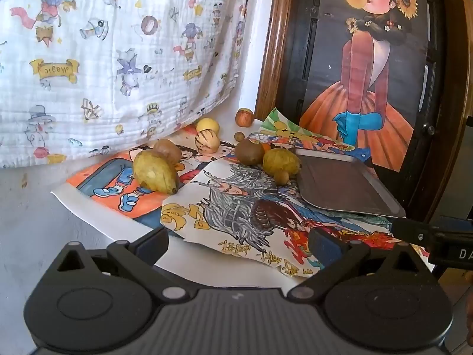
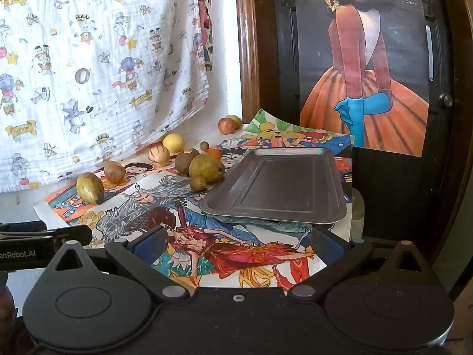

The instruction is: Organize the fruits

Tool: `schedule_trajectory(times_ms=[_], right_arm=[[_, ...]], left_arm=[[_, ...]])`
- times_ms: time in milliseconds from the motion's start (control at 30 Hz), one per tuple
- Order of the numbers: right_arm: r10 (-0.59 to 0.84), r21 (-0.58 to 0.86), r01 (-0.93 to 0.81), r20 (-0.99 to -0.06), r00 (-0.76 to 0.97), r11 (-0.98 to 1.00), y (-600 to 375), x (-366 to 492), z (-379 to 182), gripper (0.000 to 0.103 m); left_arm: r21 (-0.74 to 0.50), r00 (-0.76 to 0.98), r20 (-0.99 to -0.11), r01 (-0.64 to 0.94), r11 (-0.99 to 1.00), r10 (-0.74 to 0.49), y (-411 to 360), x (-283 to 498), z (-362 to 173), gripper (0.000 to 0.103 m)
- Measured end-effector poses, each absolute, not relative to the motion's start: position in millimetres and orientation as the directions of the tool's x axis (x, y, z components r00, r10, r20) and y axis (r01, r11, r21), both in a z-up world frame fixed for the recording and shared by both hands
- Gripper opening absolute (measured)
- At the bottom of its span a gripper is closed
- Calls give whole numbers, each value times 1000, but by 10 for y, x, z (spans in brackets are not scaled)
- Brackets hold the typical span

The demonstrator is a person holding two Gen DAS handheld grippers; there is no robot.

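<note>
None of the fruit has reached the tray (image 2: pixel 275 189) yet, so the sorting looks to be at its very start. The metal tray lies bare on the coloured drawings (image 2: pixel 207 254) at the right of the table, its near edge close to the right gripper (image 2: pixel 239 245), and nothing rests inside it in either view. All the fruit sits loose on the paper to the tray's left: a large green-yellow mango (image 1: pixel 155 174) nearest the left side with a brown fruit (image 1: pixel 167 150) touching it behind, a striped melon-like fruit (image 1: pixel 207 141) and a yellow ball (image 1: pixel 207 125) further back by the hanging printed cloth (image 1: pixel 103 59), a kiwi (image 2: pixel 186 161) and a green pear-like fruit (image 2: pixel 206 168) just beside the tray's far corner, a small brown one (image 2: pixel 197 183) in front of them, and an apple (image 2: pixel 227 125) at the back by the wooden frame. Both the left gripper (image 1: pixel 239 245) and the right one hover low with their fingers spread wide, holding nothing. By my reckoning every piece is left to move.
</note>
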State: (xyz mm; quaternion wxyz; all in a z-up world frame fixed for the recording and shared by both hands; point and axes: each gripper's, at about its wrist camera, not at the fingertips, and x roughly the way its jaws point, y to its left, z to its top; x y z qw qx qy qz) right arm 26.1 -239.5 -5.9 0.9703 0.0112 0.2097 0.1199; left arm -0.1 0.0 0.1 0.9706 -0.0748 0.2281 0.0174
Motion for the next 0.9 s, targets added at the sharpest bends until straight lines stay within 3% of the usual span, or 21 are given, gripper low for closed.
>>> schedule_trajectory(times_ms=[900], right_arm=[[236,69,-228,-411,880,971,-2362,280,-83,103]], left_arm=[[-136,889,-458,-69,988,-1,1,5,-1,103]])
